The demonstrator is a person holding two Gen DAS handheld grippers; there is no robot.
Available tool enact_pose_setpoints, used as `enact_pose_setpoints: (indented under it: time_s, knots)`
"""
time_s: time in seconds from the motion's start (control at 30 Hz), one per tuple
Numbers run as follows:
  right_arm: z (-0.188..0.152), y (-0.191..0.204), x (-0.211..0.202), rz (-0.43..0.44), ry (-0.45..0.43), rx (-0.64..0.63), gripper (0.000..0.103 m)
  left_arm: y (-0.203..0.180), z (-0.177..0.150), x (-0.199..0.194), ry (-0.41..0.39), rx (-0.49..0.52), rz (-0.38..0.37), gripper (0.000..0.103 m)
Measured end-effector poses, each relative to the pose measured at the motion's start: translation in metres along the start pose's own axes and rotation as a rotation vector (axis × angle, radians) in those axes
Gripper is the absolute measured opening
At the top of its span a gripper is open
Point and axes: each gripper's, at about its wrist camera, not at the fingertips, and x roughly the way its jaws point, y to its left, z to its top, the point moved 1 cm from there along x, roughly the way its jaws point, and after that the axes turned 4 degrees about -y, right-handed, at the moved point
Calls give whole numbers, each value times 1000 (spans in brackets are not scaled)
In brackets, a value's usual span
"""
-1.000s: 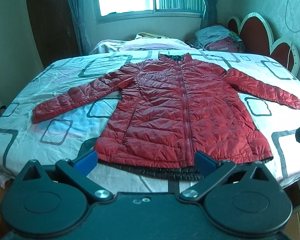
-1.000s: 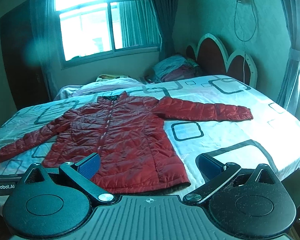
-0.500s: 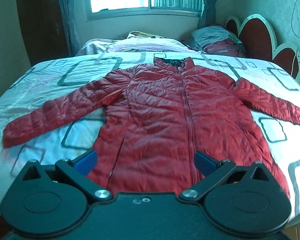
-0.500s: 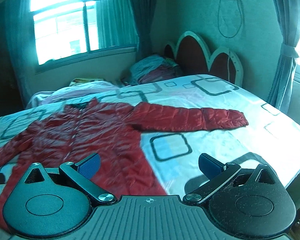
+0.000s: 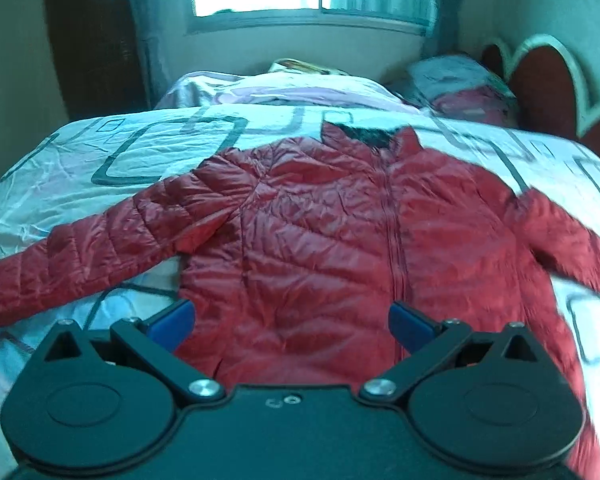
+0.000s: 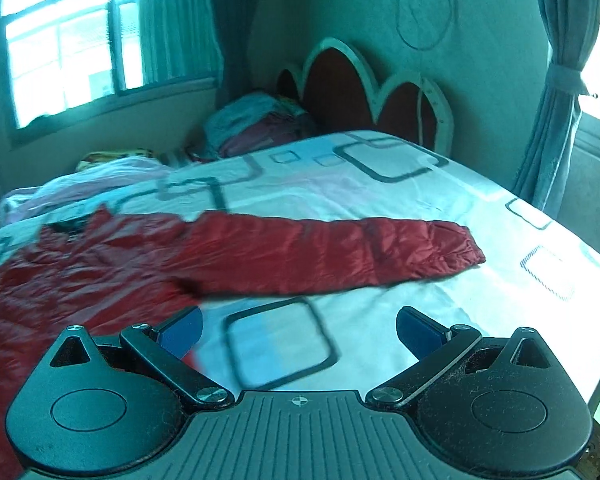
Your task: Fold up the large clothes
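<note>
Jacket: we see a red quilted puffer jacket (image 5: 324,232) spread flat, front up and zipped, on the bed (image 5: 80,160), collar toward the far window, both sleeves stretched out to the sides.
Left sleeve: it (image 5: 92,252) runs out diagonally across the patterned sheet, with the cuff out of the left wrist view at the edge.
Right sleeve: it (image 6: 340,256) lies nearly straight across the sheet, the cuff (image 6: 460,248) resting well short of the bed's edge.
Left gripper: ours (image 5: 291,322) hovers over the lower body of the jacket, blue fingers (image 5: 172,320) spread wide with nothing between them.
Right gripper: it (image 6: 299,330) hangs above bare sheet just beside the jacket's side, short of the right sleeve, its fingers (image 6: 418,330) likewise wide apart and empty.
Weight: we judge the jacket light for its bulk, since it looks down-filled and puffy.
Stiffness: soft and springy; we expect folds to loft back up unless pressed down.
Surface: the shell looks glossy, so we take it to be slippery and likely to slide out of a shallow pinch.
Where to hold: we would pinch each sleeve at the cuff, where hem and seam give a firmer edge, taking both layers.
Caution: the sheet beneath is loose and wrinkled, and we could catch it along with the fabric.
</note>
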Motion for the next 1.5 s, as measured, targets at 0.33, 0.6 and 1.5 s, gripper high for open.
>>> enact_pose_setpoints:
  time_s: [0.33,0.6,1.5]
  knots:
    - [24,-101,121,-128,100,94,102,-50,25,65,49,15,69,103]
    - [17,-180,180,-220,223,271,71,-62,29,91,98,13,111,103]
    - [102,42,122,246,-65,42,12,4,28,97,134,-172,-69,101]
